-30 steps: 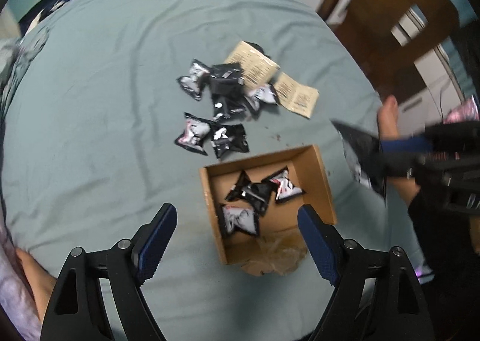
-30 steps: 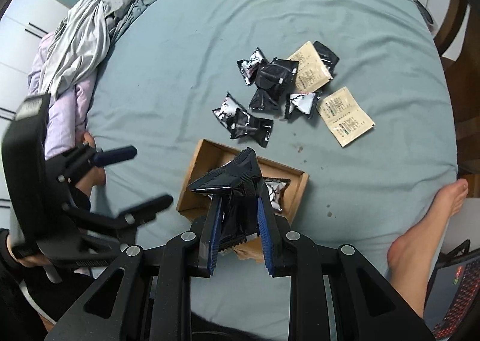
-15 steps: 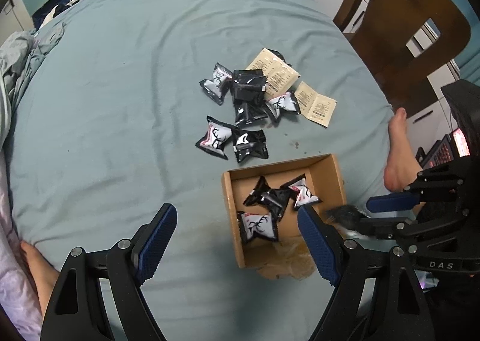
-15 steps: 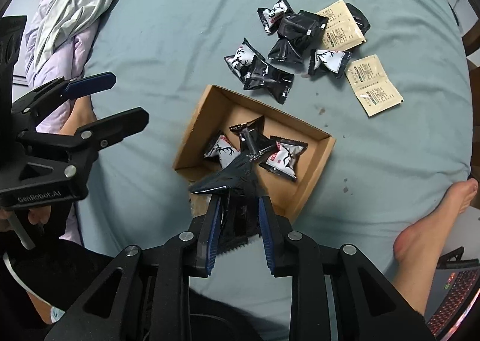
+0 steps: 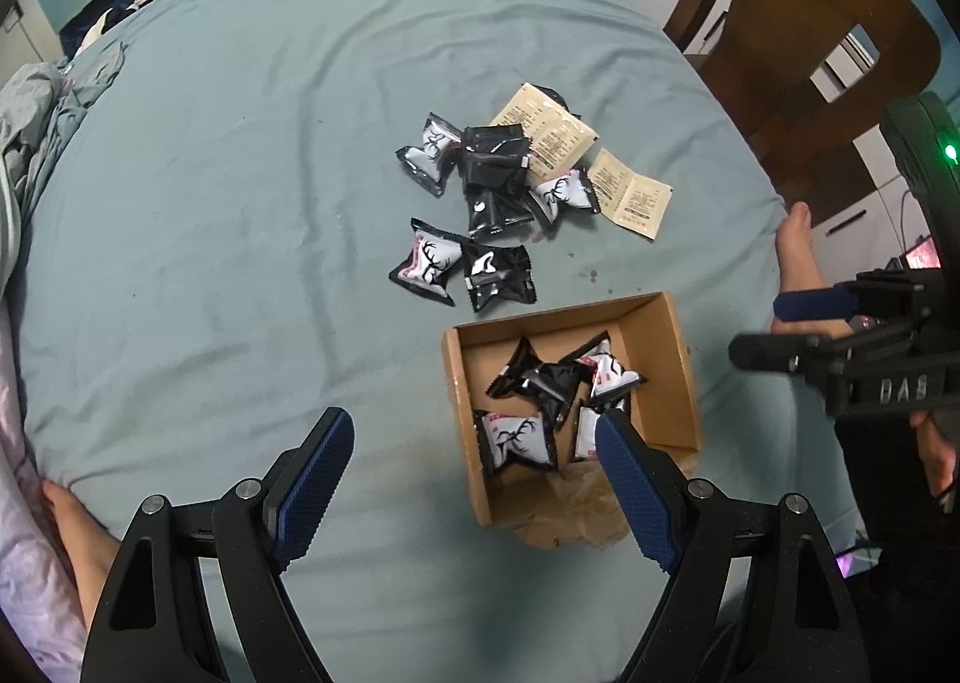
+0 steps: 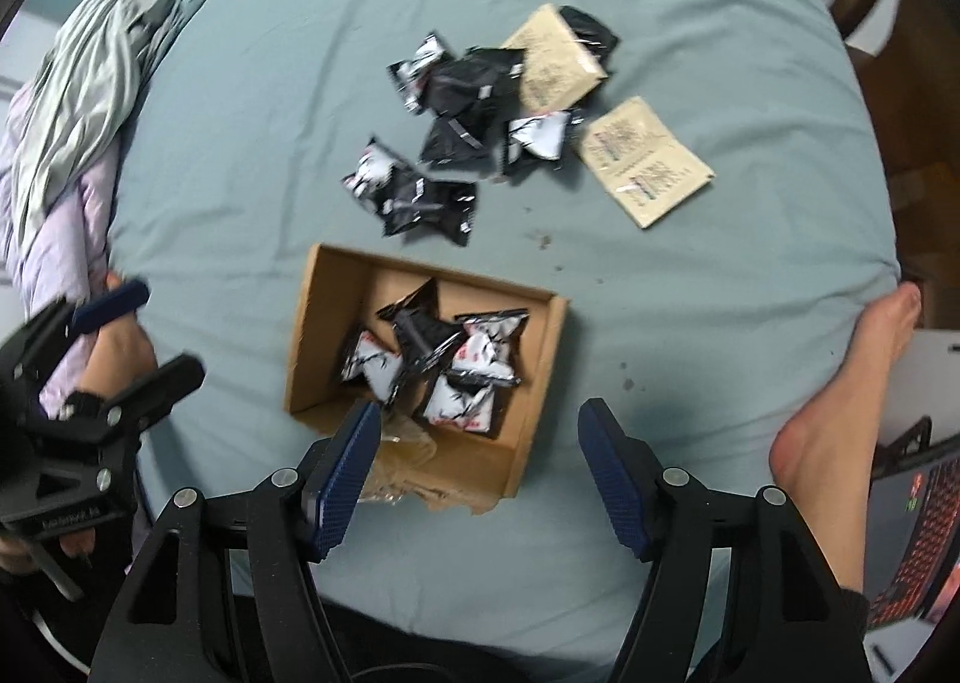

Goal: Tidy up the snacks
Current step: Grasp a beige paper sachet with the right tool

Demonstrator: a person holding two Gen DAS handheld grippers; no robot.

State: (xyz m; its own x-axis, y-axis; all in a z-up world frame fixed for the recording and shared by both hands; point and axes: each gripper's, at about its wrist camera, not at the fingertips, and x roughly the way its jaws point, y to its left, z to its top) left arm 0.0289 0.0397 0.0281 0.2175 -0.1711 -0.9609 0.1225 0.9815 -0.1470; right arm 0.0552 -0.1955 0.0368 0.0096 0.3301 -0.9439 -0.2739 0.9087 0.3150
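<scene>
1. Left tongs (image 5: 474, 452) fill the bottom of the left wrist view, blue pads spread wide with nothing between them, hanging over the bed sheet (image 5: 240, 203) with one pad over the near corner of the cardboard box (image 5: 681, 359). The box sits right of centre and holds several black-and-white snack packets (image 5: 519, 437). More loose packets (image 5: 462, 275) lie on the sheet above it, beside two beige sachets (image 5: 630, 194).

2. Right tongs (image 5: 780, 326) reach in at the right edge of this view. White letters on their black body seem to read "DAS"; I would not swear to it.

3. In the right wrist view the right tongs (image 6: 480, 473) stand at the bottom, jaws having just been opening; nothing sits between the pads now, and a packet (image 6: 459, 404) lies in the box (image 6: 552, 347) just above them. Left tongs (image 6: 141, 329) show at the left edge, open.

4. My judgement: one drop is done. To do the next pick well, lift clear of the box wall, go to the nearest loose packet (image 6: 429, 206), and pinch a crimped end, not the puffy middle.

5. Packets bear an antler-like print; sachet text is too small to read.
</scene>
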